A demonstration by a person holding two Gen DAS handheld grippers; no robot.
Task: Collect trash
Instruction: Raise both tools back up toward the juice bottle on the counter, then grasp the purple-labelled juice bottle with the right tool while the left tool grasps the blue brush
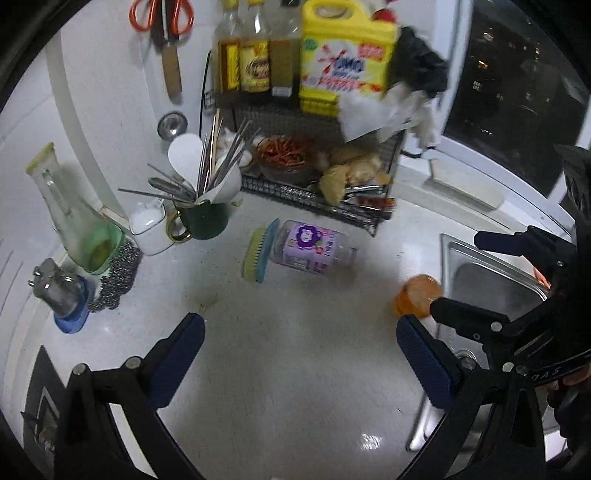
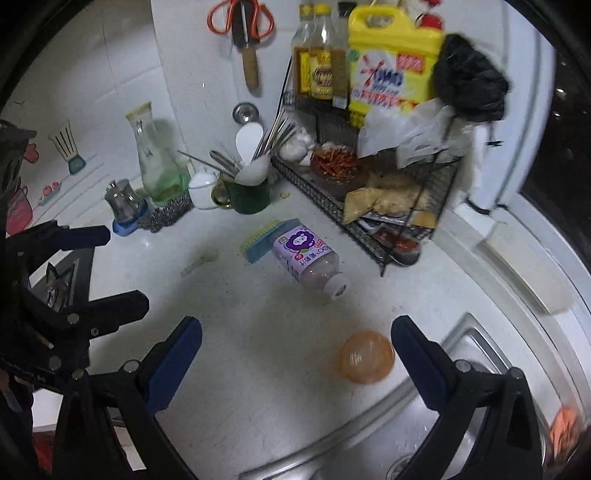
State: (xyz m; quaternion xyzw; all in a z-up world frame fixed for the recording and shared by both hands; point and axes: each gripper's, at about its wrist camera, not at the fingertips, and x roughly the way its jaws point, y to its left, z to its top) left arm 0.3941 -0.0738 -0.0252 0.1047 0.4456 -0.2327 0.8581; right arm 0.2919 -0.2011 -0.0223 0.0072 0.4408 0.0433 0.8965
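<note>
So the biggest thing here is the white speckled kitchen countertop (image 1: 295, 369), with a stainless steel sink (image 2: 369, 443) sunk into it on the right side. At the back there's a black wire mesh rack (image 2: 369, 229) stuffed with food: a bowl of red chillies, garlic, some ginger-looking lumps. On its top shelf are a big yellow plastic detergent jug (image 2: 391, 62) and a few brown sauce bottles.

Left of the rack, a tall clear glass carafe (image 2: 155, 162) stands next to a dark green mug (image 2: 251, 199) packed with chopsticks and spoons. Orange-handled scissors (image 2: 242, 16) hang on the wall above.

Now the trash-looking stuff. A clear plastic bottle with a purple label and white cap (image 2: 308, 262) is lying on its side mid-counter, touching a blue and yellow scrub brush (image 2: 267, 240) at its base end. A small translucent orange plastic cup (image 2: 367, 356) is tipped over near the sink's edge, well apart from the bottle.

Both claws are empty with fingers spread wide. The right gripper (image 2: 295, 354) hovers over the counter with the orange cup just inside its right finger. The left gripper (image 1: 301, 354) hangs above bare counter, bottle further ahead of it. Neither is touching anything.
</note>
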